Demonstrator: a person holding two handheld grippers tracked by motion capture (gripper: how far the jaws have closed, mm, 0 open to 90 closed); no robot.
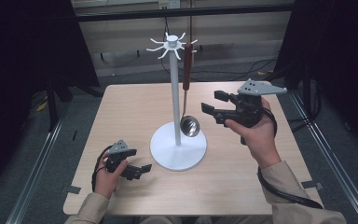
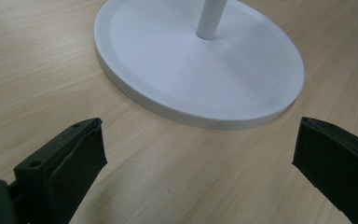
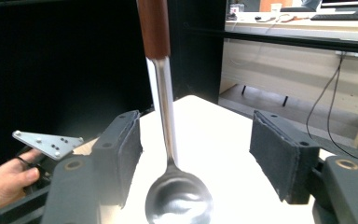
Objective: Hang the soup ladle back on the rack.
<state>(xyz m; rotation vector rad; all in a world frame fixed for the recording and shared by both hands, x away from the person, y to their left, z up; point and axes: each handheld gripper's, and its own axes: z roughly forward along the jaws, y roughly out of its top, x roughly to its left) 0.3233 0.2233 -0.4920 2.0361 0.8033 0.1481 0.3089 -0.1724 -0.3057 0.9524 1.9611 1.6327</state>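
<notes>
A white rack stands mid-table on a round base (image 1: 178,149), with a ring of hooks (image 1: 172,45) at the top of its pole. A ladle (image 1: 187,65) with a brown handle hangs from one hook, its steel bowl (image 1: 189,126) just above the base. My right gripper (image 1: 213,106) is held level to the right of the bowl, open and a little apart from it. In the right gripper view the ladle (image 3: 167,116) hangs ahead of the wide-set jaws. My left gripper (image 1: 142,169) rests open on the table by the base (image 2: 168,70), with nothing between its jaws.
The light wooden table (image 1: 121,107) is bare around the rack. Dark curtains close in both sides, and a floor with cables lies beyond the far edge. The left gripper's grey plate (image 3: 49,142) and the hand holding it appear low left in the right gripper view.
</notes>
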